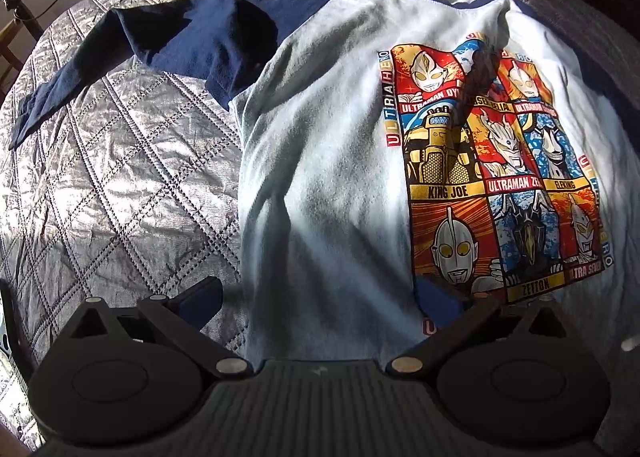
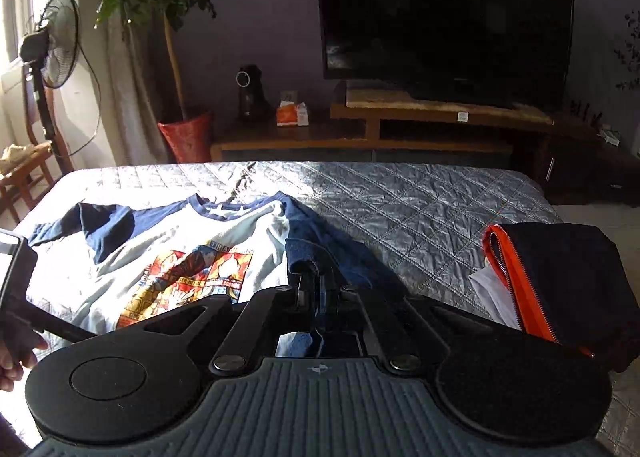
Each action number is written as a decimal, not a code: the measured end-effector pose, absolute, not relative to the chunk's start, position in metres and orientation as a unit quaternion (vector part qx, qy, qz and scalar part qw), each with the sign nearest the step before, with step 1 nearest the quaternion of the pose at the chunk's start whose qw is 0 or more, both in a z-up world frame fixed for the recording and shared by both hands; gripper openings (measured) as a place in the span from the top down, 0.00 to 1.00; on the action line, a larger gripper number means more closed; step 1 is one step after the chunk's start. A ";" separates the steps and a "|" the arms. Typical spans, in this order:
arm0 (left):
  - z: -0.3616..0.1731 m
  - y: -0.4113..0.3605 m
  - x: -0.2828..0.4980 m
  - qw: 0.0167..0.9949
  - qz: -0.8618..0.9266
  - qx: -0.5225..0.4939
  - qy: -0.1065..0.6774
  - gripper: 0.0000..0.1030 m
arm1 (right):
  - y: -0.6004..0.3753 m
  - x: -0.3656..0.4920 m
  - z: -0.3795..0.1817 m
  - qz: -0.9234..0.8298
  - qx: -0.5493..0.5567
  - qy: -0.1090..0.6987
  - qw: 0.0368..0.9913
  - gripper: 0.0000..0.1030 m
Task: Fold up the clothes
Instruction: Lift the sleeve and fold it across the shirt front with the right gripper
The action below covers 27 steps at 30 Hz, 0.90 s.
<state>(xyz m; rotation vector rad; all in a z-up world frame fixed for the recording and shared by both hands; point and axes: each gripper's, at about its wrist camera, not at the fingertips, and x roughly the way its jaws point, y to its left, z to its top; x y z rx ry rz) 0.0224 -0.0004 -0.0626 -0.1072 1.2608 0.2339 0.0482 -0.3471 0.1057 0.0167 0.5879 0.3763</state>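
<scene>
A white shirt with navy sleeves and a bright cartoon print lies face up on a grey quilted bed. Its one navy sleeve is stretched out to the left. My left gripper is open wide just above the shirt's hem, with the white cloth between its blue pads. In the right wrist view the shirt lies ahead and to the left. My right gripper is shut on the cuff of the other navy sleeve, held over the shirt's right side.
A folded dark garment with an orange zip lies on the bed's right side. Beyond the bed are a TV on a low wooden stand, a potted plant and a standing fan. A hand holds the left gripper.
</scene>
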 end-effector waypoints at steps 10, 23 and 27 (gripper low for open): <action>-0.063 -0.001 0.023 0.801 0.110 -0.046 0.587 0.00 | -0.376 0.069 0.182 0.189 0.172 0.181 0.950 0.99; -0.064 0.001 0.024 0.799 0.110 -0.054 0.589 0.00 | -0.313 0.086 0.198 0.323 0.152 0.186 0.916 0.98; -0.064 0.003 0.024 0.795 0.109 -0.061 0.593 0.01 | -0.298 0.044 0.134 0.336 0.155 0.261 0.892 0.98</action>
